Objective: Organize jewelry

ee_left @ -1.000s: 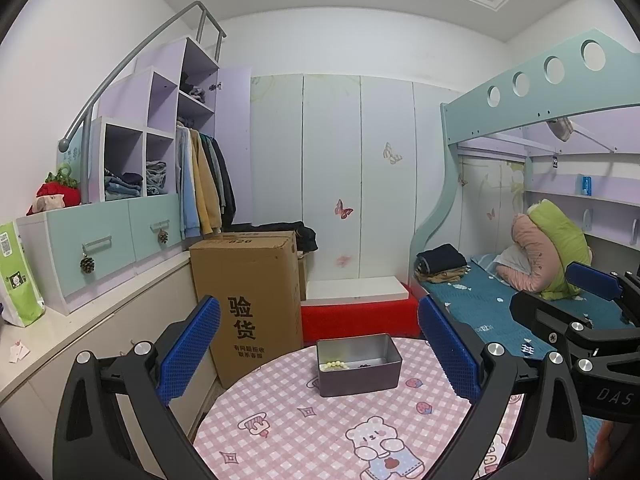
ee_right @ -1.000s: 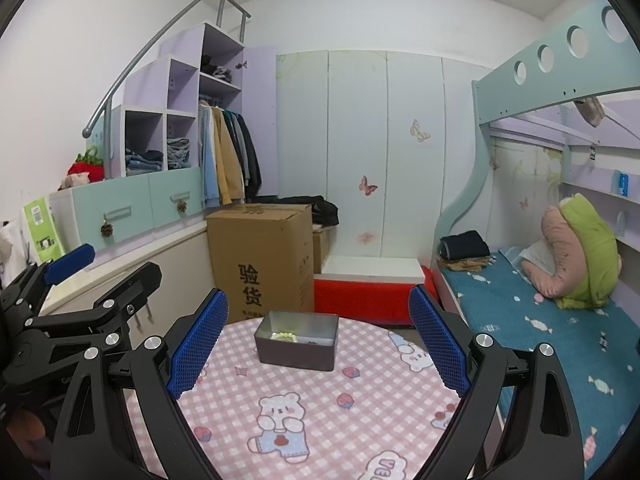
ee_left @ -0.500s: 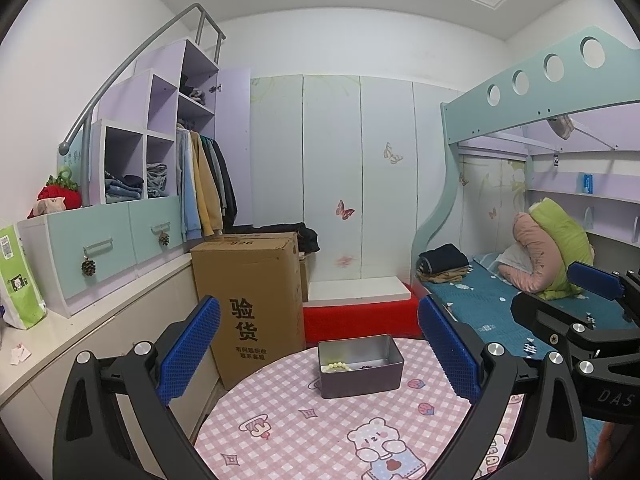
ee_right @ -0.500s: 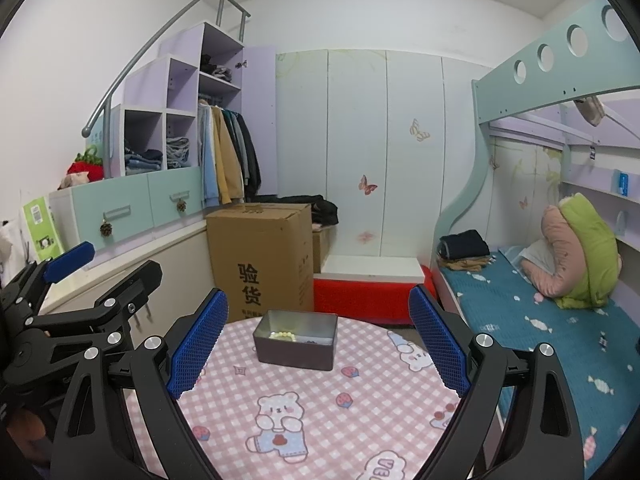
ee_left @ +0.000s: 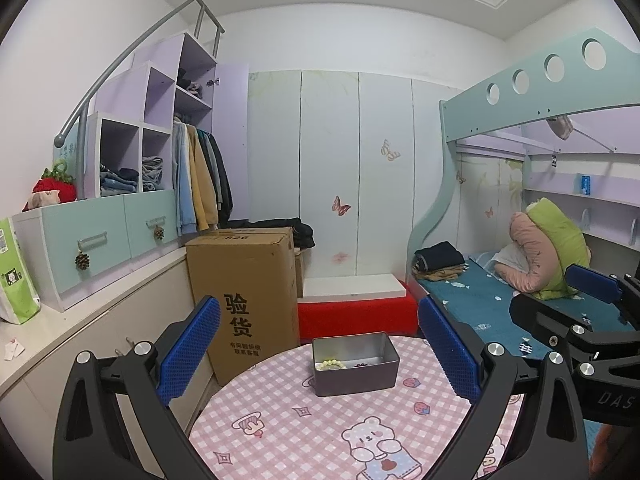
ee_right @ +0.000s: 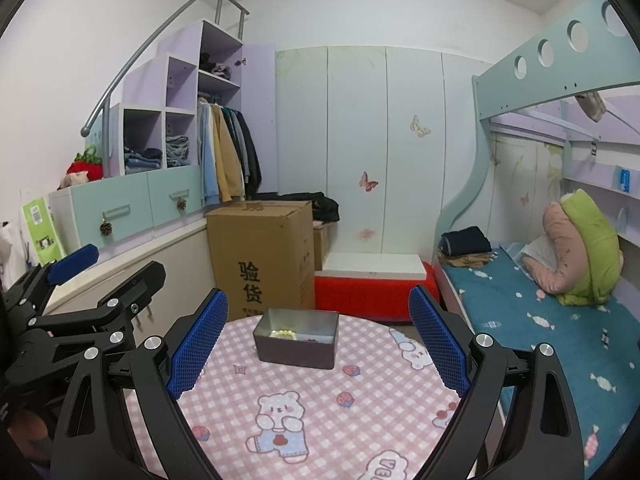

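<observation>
Risk: both hand-held grippers, left (ee_left: 318,354) and right (ee_right: 318,342), are wide and empty, tin (ee_left: 355,364) dead ahead between the fingers on the counter (ee_left: 304,432); beads (ee_left: 330,363) inside look small, so a pinch may slip or shove the tin.

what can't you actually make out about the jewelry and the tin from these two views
- Dark item beside the pale bead bracelet in the metal tin: too small to identify in the left wrist view; hardly visible in the right wrist view.
- Tin's near inner floor: hidden by its front wall in both views.
- Round table near edge: cut off by the frame and hidden behind the left gripper and right gripper.
</observation>
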Demonstrator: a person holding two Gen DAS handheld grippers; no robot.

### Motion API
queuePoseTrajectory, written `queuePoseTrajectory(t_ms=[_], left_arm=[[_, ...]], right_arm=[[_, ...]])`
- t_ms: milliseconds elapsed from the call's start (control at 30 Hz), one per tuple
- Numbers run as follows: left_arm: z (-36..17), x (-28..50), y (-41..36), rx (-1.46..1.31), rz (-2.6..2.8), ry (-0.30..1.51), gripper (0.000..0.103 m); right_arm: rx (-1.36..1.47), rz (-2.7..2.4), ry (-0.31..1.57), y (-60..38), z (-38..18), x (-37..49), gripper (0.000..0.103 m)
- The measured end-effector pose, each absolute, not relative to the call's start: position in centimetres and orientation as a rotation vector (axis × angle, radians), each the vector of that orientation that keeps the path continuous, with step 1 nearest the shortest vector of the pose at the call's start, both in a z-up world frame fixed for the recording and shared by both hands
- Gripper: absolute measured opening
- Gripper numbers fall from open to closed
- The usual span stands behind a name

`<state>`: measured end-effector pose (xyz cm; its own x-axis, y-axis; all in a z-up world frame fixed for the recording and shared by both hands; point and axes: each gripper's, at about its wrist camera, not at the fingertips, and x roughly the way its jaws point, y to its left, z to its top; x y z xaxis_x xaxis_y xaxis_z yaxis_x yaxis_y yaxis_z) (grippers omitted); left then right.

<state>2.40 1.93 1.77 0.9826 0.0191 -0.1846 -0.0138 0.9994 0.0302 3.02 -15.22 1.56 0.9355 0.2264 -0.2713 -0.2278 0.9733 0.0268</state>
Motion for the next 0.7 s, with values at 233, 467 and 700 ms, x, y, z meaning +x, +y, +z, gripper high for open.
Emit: queuePoseTrajectory(t_ms=[233, 467, 700], left_arm=[[1.76, 2.33, 1.86, 0.030, 0.018, 0.186, 0.096], [1.65, 2.48, 2.00, 0.029, 0.017, 0.183, 0.096], [1.66, 2.39, 1.92, 0.029, 0.016, 0.183, 0.096]], right_arm=[[-0.005, 0.233, 0.278, -15.24, 1.59, 3.04, 0.089], [-0.005, 0.233, 0.276, -15.17, 1.47, 3.13, 0.089], [-0.005, 0.233, 0.276, -15.11, 1.53, 3.10, 0.089]])
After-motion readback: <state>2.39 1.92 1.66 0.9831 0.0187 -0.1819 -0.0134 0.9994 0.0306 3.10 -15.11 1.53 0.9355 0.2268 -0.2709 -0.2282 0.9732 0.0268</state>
